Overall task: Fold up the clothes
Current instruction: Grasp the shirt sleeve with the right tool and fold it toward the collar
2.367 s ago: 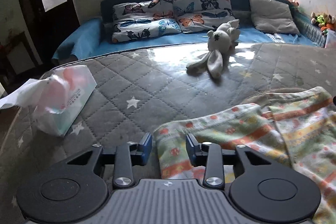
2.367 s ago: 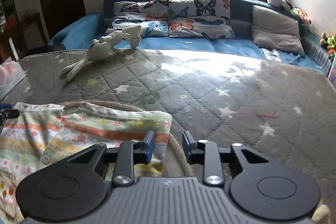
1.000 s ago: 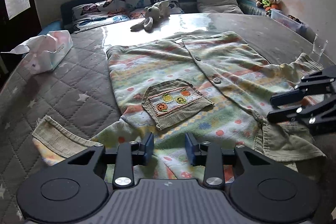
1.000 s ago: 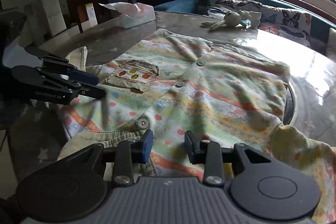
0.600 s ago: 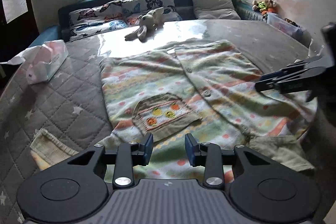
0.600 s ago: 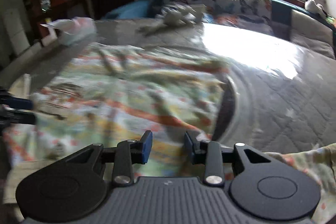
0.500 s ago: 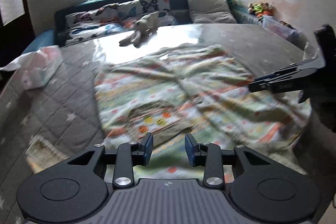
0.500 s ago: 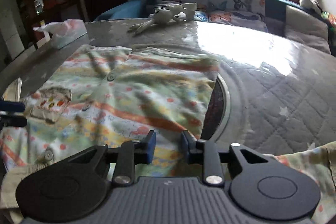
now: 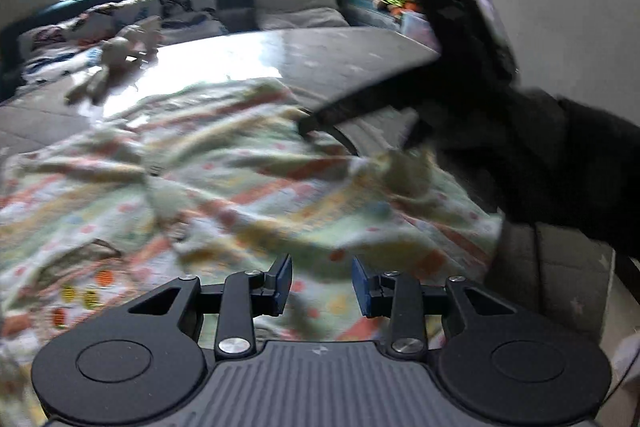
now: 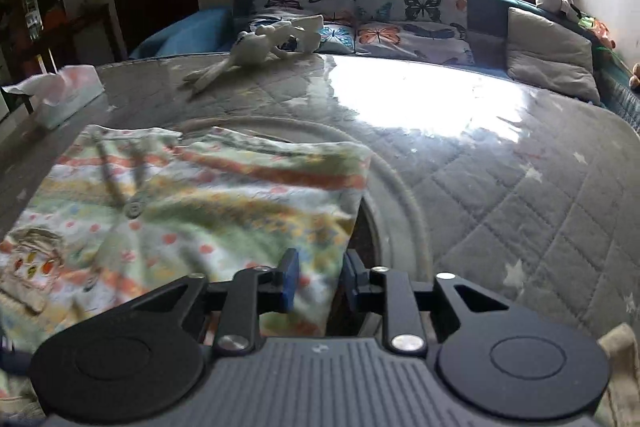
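Observation:
A child's button shirt (image 9: 240,187) with pastel stripes and dots lies spread on the grey quilted table, its patch pocket (image 10: 32,251) at the left. My left gripper (image 9: 321,285) hovers open low over the shirt's near hem with nothing between its fingers. My right gripper (image 10: 318,279) sits at the shirt's (image 10: 200,207) right side edge. Its jaws are partly narrowed, a clear gap remains, and the cloth edge lies between them. In the left wrist view the right gripper (image 9: 312,123) is a dark blurred shape reaching over the shirt's far right part.
A white plush rabbit (image 10: 256,47) lies at the far side of the quilted table cover (image 10: 520,187). A tissue box (image 10: 68,95) stands far left. Butterfly pillows (image 10: 400,19) and a grey pillow (image 10: 548,47) line the bench behind. A raised ring (image 10: 404,187) shows under the cover.
The left gripper has swung right and dropped closer over the shirt. The right gripper has come in to the shirt's right edge and its jaws have narrowed.

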